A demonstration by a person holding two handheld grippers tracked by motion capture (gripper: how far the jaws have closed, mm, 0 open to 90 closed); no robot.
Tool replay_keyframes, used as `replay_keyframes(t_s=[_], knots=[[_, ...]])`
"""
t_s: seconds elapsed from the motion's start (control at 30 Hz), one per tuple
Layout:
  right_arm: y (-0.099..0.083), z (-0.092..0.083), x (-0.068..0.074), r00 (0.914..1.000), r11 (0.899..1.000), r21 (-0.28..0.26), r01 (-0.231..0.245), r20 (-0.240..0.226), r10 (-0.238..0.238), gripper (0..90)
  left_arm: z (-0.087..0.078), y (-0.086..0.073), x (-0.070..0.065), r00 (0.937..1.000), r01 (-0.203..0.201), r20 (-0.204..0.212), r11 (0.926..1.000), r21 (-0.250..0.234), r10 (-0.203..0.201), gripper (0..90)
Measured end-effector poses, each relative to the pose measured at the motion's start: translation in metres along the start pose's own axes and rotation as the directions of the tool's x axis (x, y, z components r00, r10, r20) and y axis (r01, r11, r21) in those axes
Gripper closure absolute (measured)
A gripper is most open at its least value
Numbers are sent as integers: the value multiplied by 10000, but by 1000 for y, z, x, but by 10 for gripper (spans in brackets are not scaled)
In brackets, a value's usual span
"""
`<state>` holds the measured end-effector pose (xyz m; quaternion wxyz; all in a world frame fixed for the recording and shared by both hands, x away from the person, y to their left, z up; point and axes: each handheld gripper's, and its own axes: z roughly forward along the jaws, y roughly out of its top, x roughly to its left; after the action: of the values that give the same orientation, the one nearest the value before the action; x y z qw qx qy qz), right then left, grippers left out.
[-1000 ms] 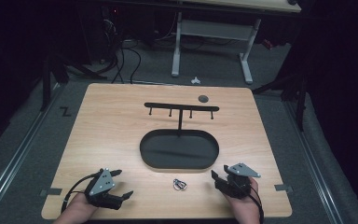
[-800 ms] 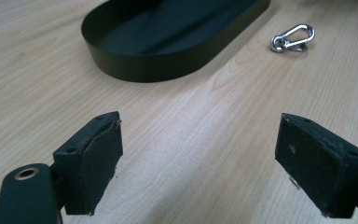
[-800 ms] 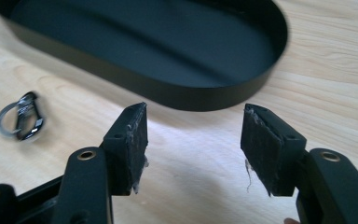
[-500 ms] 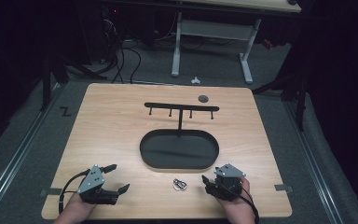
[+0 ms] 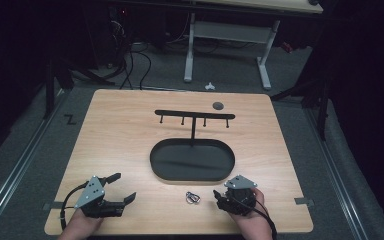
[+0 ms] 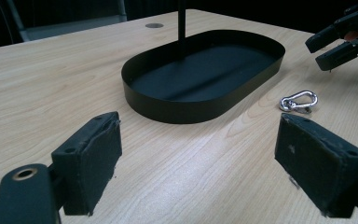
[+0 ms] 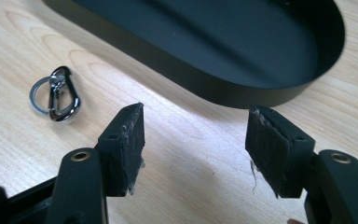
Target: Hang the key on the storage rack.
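Note:
A small silver carabiner with a key ring [image 5: 193,197] lies on the wooden table near the front edge, just in front of the black oval tray [image 5: 156,165]. In the right gripper view the carabiner [image 7: 58,94] lies up and to the left of the jaws. My right gripper [image 5: 219,199] stands open a short way to its right, nothing between its pads. My left gripper [image 5: 122,188] is open wide at the front left, aimed toward the tray [image 6: 135,100] and the carabiner [image 6: 299,101]. A black T-shaped hook stand [image 5: 194,116] rises from the tray's back.
A small dark round disc [image 5: 218,105] lies near the table's back edge. Beyond the table stand a white desk frame [image 5: 228,37] and cables on the floor. Metal rails run along both sides of the table.
Both grippers have drawn back toward the front edge. The right gripper has shifted left, closer to the carabiner. The carabiner has not moved.

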<state>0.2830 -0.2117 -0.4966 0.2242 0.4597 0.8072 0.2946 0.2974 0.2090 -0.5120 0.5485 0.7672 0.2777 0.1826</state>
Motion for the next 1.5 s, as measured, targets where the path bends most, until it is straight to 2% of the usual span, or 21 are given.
replay_keyframes(t_s=[0.13,0.2,0.27,0.3,0.37,0.43,0.5,0.53,0.63,0.67,0.8,0.9,0.93,0.97,1.03,1.07,1.2,1.3,1.37,1.43,1.5], knots=[[4,3,1,9998,9991,402,154,-108,-150,338,1,1,-1,9998,-68,-183,10000,-42,67,152],[6,5,1,9999,9960,891,42,-106,-33,320,0,2,0,9994,-18,-338,9999,-139,13,152],[8,6,-1,9997,9931,1161,169,-167,-151,303,0,2,2,9990,33,-450,9999,-106,-37,151],[10,7,-3,9997,9893,1455,133,-245,-99,291,0,2,3,9984,44,-562,9999,-114,-51,151],[11,7,-4,9996,9873,1586,138,-281,-95,286,0,2,4,9984,125,-552,9999,-112,-131,151],[14,7,-6,9996,9826,1849,149,-281,-99,275,-1,2,3,9978,-16,-668,9999,-144,7,151],[20,7,-8,9982,9718,2325,395,-526,-280,260,0,1,3,9975,-48,-709,9998,-171,36,152],[20,7,-8,9982,9718,2325,395,-526,-280,260,0,1,3,9975,-48,-709,9998,-171,36,151],[25,8,-10,9975,9581,2835,401,-677,-217,263,0,1,2,9978,-160,-653,9997,-198,147,151],[27,9,-10,9972,9486,3116,559,-647,-375,262,0,1,2,9977,-175,-654,9996,-214,160,152],[33,10,-8,9944,9247,3674,997,-685,-800,260,-1,0,0,9979,-286,-588,9988,-406,262,152],[38,10,-5,9930,9036,4144,1088,-864,-800,248,-1,1,-1,9973,-347,-663,9982,-496,314,151],[39,11,-3,9921,8904,4397,1176,-919,-856,253,-1,1,-1,9970,-372,-700,9980,-516,336,151],[39,11,-3,9921,8904,4397,1176,-919,-856,253,-1,1,-1,9968,-369,-721,9980,-518,332,151],[40,13,1,9888,8704,4709,1434,-1040,-1067,251,0,1,0,9975,-307,-649,9986,-427,278,151],[40,13,1,9874,8671,4743,1522,-1111,-1125,251,0,1,0,9977,-294,-617,9989,-374,271,151],[41,15,3,9869,8592,4883,1529,-1213,-1066,251,2,0,0,9967,-469,-665,9988,-170,457,151],[42,16,4,9878,8612,4881,1420,-1258,-916,257,6,-1,2,9978,-432,-493,9986,311,447,151],[44,16,3,9879,8647,4822,1404,-1264,-899,257,7,-2,2,9996,-256,-101,9988,415,260,152],[47,16,5,9884,8710,4739,1296,-1319,-753,264,8,-4,1,9985,-488,254,9980,407,478,152],[48,16,5,9878,8726,4701,1326,-1353,-772,265,8,-4,-2,9976,-656,227,9970,416,647,152]])
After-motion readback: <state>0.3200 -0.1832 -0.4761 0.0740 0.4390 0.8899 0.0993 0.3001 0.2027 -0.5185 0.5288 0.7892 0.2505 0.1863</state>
